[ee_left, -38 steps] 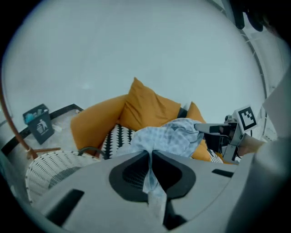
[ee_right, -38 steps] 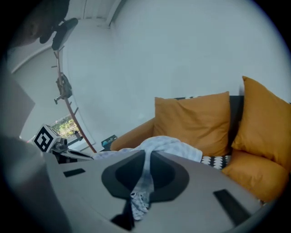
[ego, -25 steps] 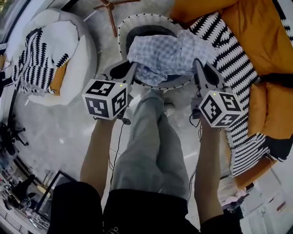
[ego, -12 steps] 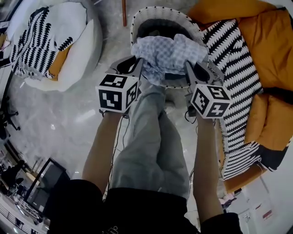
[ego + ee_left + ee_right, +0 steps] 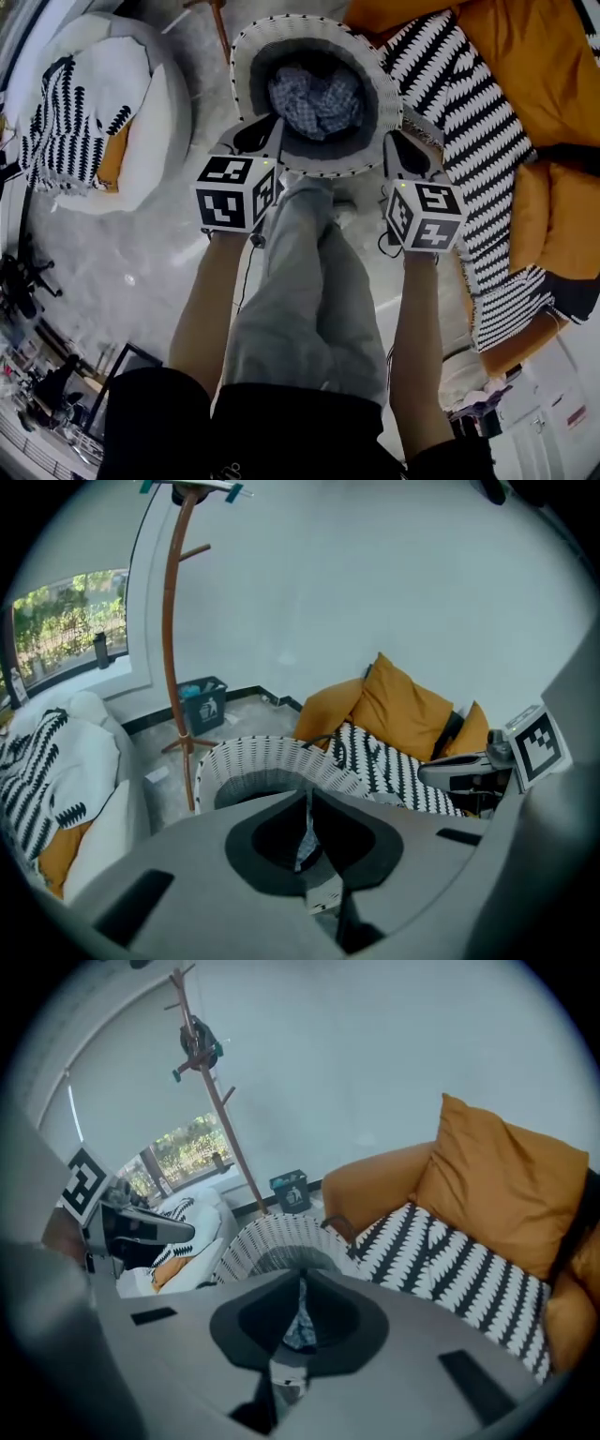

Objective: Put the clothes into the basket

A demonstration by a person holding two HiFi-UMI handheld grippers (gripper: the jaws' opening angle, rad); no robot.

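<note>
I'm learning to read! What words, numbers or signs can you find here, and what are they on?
No words or numbers can be read.
Bin: a white picture sign, no letters legible.
Left cube and right cube: black-and-white square patterns, no letters.
</note>
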